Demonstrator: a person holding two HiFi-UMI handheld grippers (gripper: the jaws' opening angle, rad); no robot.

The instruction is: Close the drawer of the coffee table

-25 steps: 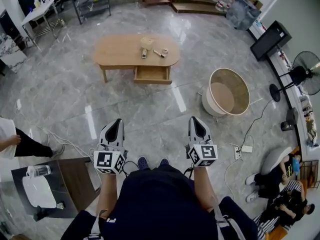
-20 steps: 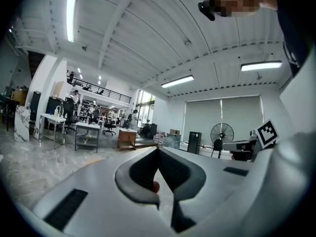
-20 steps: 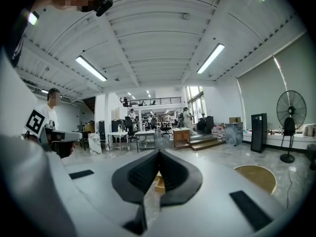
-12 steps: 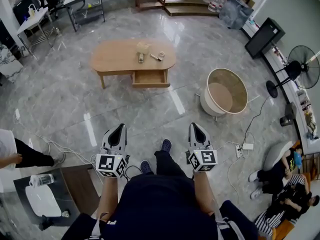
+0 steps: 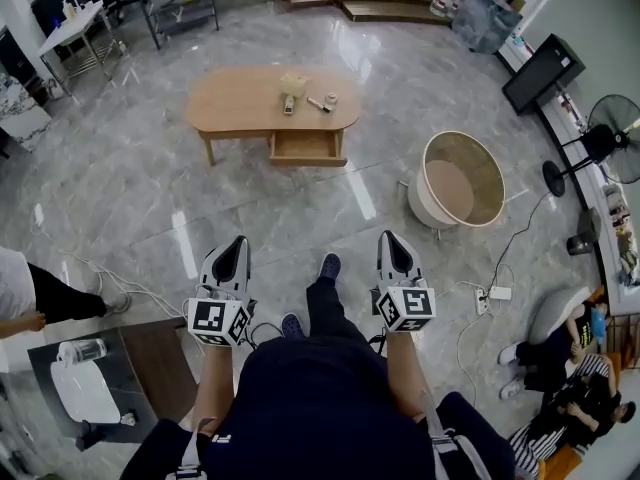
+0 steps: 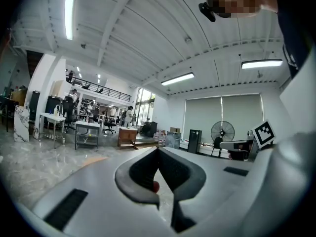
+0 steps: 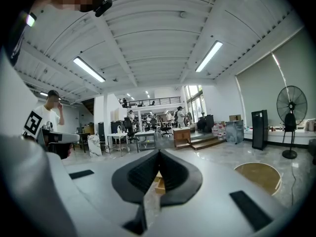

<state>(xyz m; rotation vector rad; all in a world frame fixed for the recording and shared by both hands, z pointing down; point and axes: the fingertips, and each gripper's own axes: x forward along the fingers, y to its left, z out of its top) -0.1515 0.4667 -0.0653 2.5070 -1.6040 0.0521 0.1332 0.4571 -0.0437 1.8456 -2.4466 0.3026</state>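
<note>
Observation: the coffee table stands on the polished stone floor, well apart from you and straight ahead. Its drawer hangs under the top's near edge, right of centre, and is pulled out toward you. The front panel faces you. A few small items lie on the top above the drawer; what they are is too small to tell.

Grippers: you hold the left gripper and the right gripper side by side in front of your body, both pointing toward the table. On each, the fingers are pressed together with nothing between them, as both gripper views confirm. Neither gripper is near the drawer. A round tub sits on the floor to the right of the table, clear of your line of approach.

Assessment: the drawer looks like rigid wood, light to moderate in weight, and not fragile. Whether it holds anything cannot be told from here. It should slide straight back on its guides. No grasp appears necessary; a push with joined fingertips should serve.

Recommendation: place contact at the middle of the front panel, not at a corner, so the drawer does not skew and bind. Push level and steadily. The table may creep on the glossy floor if you shove hard.
</note>
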